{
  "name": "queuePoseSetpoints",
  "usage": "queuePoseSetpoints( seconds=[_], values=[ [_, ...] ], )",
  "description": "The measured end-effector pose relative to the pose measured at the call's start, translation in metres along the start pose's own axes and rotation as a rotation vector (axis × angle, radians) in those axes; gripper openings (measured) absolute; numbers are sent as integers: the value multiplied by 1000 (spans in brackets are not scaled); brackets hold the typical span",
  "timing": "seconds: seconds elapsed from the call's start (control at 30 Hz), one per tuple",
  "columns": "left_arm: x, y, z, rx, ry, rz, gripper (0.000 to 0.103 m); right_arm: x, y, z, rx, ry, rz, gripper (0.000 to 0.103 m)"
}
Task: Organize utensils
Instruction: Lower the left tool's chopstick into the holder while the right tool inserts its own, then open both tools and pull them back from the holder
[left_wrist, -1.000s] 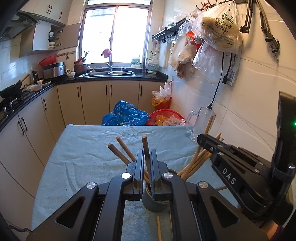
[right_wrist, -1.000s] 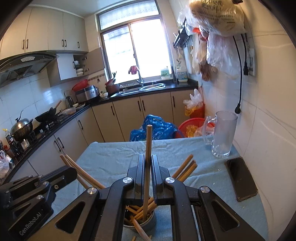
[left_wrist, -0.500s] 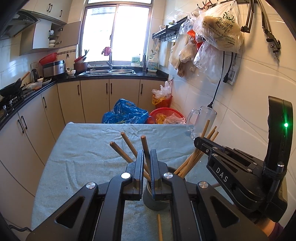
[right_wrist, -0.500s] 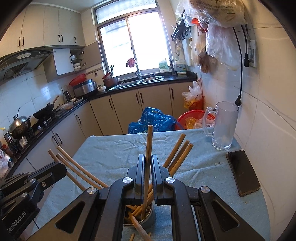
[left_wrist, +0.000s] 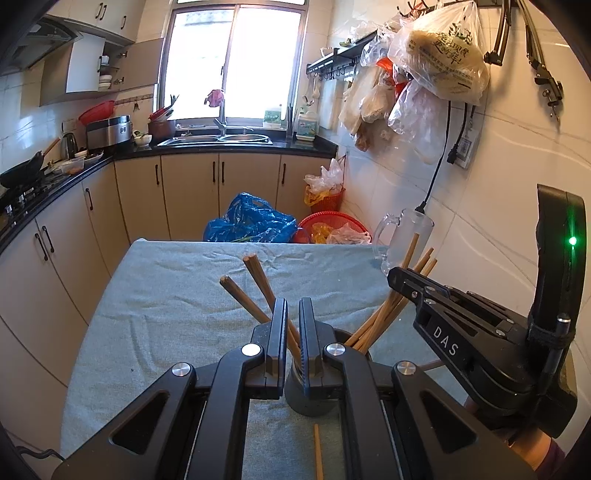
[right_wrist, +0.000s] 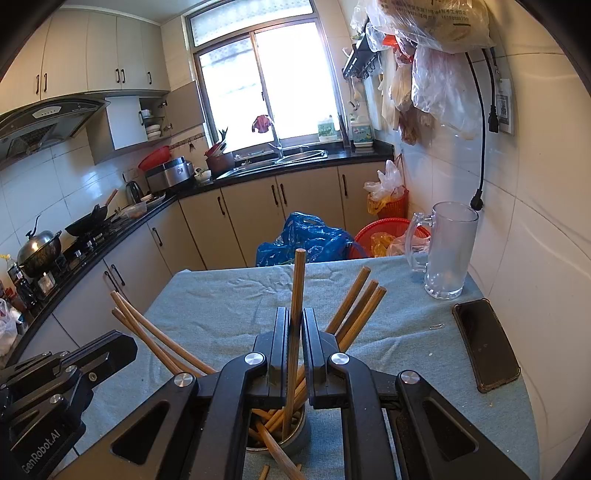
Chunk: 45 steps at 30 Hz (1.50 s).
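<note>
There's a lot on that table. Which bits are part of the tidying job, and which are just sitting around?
Part of the job:
- chopstick pinched in the right gripper
- metal cup with chopsticks leaning in it
- loose chopstick on the cloth
- left gripper, nearly closed

Just lying about:
- glass mug
- phone
- paper clip

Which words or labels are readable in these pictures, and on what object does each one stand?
"DAS": on the right gripper.
"GenRobot.AI": on the left gripper.
Green Chinese print on the hanging bag: too distorted to read.
Wall tag and bottles by the window: too small.
</note>
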<state>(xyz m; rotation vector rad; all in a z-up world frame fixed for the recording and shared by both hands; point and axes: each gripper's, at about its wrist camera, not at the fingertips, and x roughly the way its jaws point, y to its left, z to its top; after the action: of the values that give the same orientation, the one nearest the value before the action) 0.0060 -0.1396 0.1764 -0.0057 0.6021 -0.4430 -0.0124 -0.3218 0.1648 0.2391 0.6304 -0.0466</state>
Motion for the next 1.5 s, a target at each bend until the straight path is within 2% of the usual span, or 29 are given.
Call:
queuePoseSetpoints(
  seconds=[0.13,0.17,0.23,0.3,0.33,0.37,0.67,0.93,1.17,1.27,1.43,1.5],
  values=[
    [-3,-1,1,-5,-1,-4,6,-1,0,2,9,-8,2,30],
    [-3,-1,2,-4,-2,-5,6,-2,1,3,9,-12,2,31],
    [-7,-1,2,-5,-6,-6,10,-5,2,5,3,-20,3,32],
    [-13,-1,2,-14,-14,-2,23,-9,3,7,1,-28,0,34],
    [-16,1,2,-23,-19,1,32,-11,3,8,2,-33,0,36],
    [-20,2,2,-33,-28,2,37,-14,3,9,3,-38,0,37],
    [-64,3,4,-32,-101,32,51,-47,10,18,-4,-91,-6,41],
    [-111,0,-6,-3,-162,61,59,-99,25,20,-43,-165,-5,47],
    [-147,20,-33,-74,-172,84,64,-143,22,4,-58,-202,-22,55],
    [-155,31,-51,-112,-149,91,66,-151,19,-8,-66,-191,-35,56],
    [-151,45,-84,-151,-99,116,67,-138,16,-42,-87,-94,-23,56],
    [-143,48,-92,-159,-69,119,67,-119,17,-55,-104,-24,-11,48]
  ],
)
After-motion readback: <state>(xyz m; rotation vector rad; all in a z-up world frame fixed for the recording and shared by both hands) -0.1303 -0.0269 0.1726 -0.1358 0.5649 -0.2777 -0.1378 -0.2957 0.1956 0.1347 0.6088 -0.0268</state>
